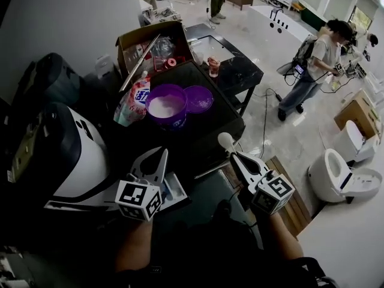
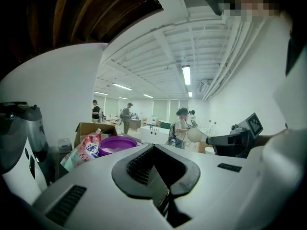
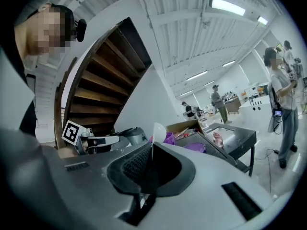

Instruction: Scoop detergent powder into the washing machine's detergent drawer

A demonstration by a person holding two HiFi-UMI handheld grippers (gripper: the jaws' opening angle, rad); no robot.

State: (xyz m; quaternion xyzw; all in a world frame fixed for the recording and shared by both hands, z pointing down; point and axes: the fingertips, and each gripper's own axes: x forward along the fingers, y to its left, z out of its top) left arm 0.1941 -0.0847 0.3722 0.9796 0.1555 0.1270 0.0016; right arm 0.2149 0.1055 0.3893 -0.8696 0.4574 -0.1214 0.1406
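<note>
Clamps the right tongs [image 1: 236, 157] shut on the handle of a small white plastic scoop [image 1: 226, 140], with the round bowl out in front and pointing toward the tabletop. Cannot tell whether the bowl carries powder. Holds the left tongs [image 1: 161, 155] closed, tips together and nothing between them, low beside the rounded white washing machine [image 1: 78, 155]. Sits just beside a pale tray-like part [image 1: 176, 192], probably the detergent drawer pulled out.

Looks light, stiff and slick, that scoop. Best gripped well back on the handle, as here, and carried level so that loose powder does not slide off the rim.

Farther out, finds the round purple plastic tub [image 1: 166, 105] on the black tabletop [image 1: 231, 128], beyond both tongs, open and filled with white detergent powder [image 1: 164, 106]. Shows its purple lid [image 1: 198, 98] lying flat, touching the tub's right side, and a printed detergent bag [image 1: 133, 99] leaning at its left.
</note>
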